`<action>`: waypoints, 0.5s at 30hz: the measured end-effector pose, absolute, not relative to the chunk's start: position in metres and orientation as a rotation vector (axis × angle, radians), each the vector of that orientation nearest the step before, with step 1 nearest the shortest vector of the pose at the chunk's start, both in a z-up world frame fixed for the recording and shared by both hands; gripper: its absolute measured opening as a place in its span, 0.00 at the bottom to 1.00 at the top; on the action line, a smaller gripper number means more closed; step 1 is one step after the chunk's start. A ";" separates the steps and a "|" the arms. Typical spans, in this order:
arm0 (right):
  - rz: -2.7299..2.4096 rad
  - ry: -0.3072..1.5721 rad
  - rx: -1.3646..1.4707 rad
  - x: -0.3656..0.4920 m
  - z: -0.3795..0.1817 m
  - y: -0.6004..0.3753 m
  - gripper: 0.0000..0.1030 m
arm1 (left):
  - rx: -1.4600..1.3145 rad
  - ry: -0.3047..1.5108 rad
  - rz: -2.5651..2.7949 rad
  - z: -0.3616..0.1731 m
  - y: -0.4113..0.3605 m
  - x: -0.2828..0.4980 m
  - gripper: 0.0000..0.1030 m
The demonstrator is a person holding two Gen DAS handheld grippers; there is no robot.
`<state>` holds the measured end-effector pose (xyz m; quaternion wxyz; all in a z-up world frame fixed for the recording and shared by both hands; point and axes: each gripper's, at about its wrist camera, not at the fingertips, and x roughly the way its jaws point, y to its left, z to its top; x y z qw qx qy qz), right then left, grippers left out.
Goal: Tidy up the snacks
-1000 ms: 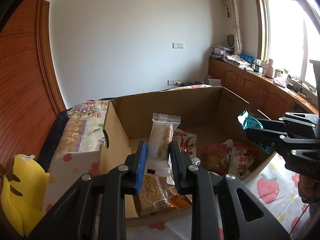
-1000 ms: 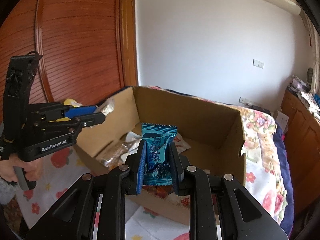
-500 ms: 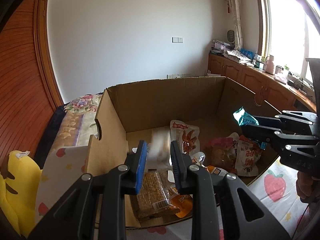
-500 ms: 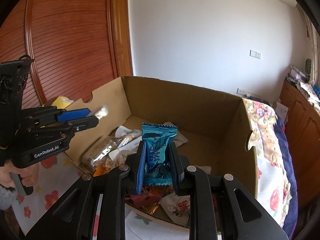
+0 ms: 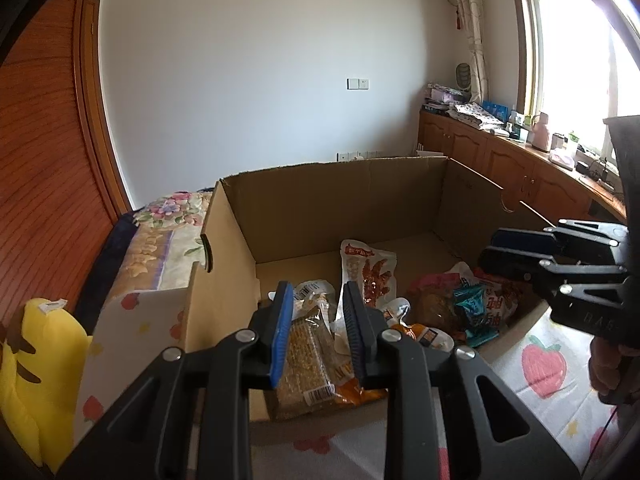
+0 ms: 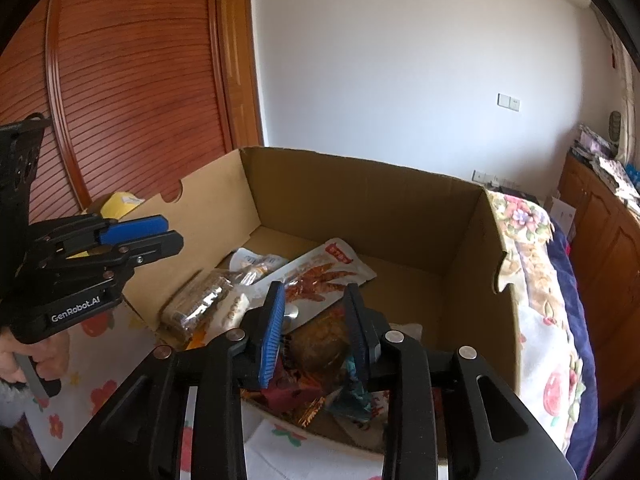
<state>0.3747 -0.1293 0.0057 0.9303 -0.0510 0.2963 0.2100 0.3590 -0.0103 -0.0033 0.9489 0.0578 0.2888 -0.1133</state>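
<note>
grippers: left gripper (image 5: 314, 334) hangs over the near-left corner of the cardboard box (image 5: 332, 200), jaws slightly apart with nothing between them; right gripper (image 6: 314, 332) hangs over the near-right corner, its jaws opening, and nothing is between them either.
box: open-topped, standing on a strawberry-print sheet (image 5: 548, 364); the far half of its floor is bare cardboard, the snacks crowd the near half.
done so far: by my reading a good share is in. the large chicken-feet pouch (image 5: 366, 268) lies flat near the middle, the grain bar (image 5: 306, 364) in clear wrap sits by the left wall, and the small teal packet (image 5: 474, 310) lies on the right-hand heap with a red-and-white packet (image 5: 502, 304) beside it.
left to do: no snack shows outside the box in either view, so i cannot say how many remain; inside, the packets lie loose and overlapping, not lined up.
hidden: the near wall of the box and the heap under the right gripper are cut off by its fingers; the brownish round pack (image 6: 320, 344) there is too blurred to name.
small print: labels on the packets cannot be read.
</note>
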 end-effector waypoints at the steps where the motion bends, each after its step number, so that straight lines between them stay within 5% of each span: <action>1: 0.428 0.603 -0.101 0.371 0.008 -0.130 0.29 | 0.124 0.580 -0.227 -0.001 -0.011 0.354 0.25; 15: 0.385 0.549 -0.092 0.288 0.047 -0.146 0.29 | 0.128 0.519 -0.217 0.037 -0.015 0.272 0.25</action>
